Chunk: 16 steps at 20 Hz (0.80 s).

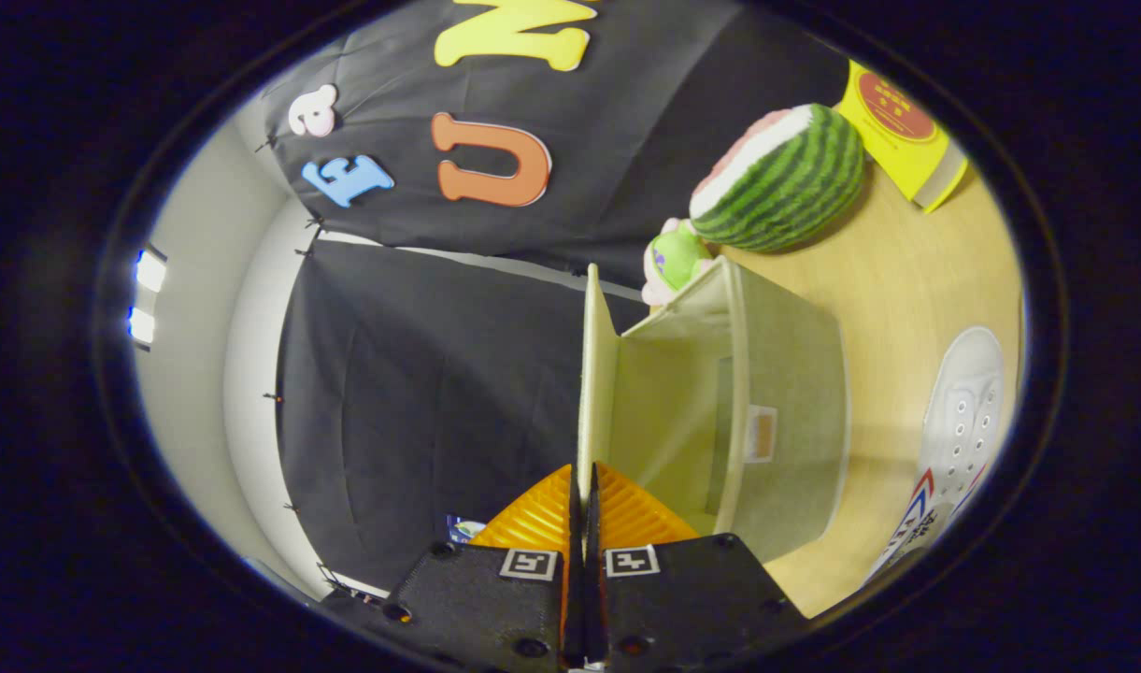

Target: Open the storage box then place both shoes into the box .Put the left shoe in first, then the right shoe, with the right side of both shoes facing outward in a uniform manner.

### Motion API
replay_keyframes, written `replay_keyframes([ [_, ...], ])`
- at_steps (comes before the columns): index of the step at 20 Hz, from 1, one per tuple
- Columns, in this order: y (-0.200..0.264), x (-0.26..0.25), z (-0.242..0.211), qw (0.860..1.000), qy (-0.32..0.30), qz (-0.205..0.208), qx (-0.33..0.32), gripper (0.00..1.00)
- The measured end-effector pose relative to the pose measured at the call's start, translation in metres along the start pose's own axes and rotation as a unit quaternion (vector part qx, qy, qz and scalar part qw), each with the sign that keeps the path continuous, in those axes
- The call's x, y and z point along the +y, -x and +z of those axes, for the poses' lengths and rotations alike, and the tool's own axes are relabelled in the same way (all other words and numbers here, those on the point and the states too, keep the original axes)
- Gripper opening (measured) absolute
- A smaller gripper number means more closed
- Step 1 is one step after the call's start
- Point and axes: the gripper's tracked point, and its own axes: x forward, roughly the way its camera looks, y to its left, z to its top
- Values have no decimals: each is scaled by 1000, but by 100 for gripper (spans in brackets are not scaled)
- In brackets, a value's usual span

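The view is rolled sideways, so the wooden table [906,271] runs up the right side. A beige fabric storage box [794,411] stands on it just ahead of my fingers. Its thin lid [596,374] is swung up and seen edge-on, with the box's inside showing beside it. My gripper [584,486] is shut on the lid's near edge, both fingers pressed flat against it. A white lace-up shoe [962,411] with red and blue stripes lies on the table beside the box, partly cut off.
A watermelon-shaped plush [785,178] and a small green plush [677,257] sit on the table beyond the box. A yellow carton [897,126] stands further back. Black cloth forms the wall behind the lid.
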Motion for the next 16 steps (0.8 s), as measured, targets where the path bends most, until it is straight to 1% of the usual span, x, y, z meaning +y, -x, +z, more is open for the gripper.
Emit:
replay_keyframes([
  [3, -7, 26, -5, 1000, -7, 7, -8, 5],
  [6, -26, 43, 1, 999, -15, 4, -37, 5],
  [11, -65, 81, -4, 998, -21, 33, -58, 5],
  [16, -111, 95, -12, 996, -9, 57, -64, 5],
])
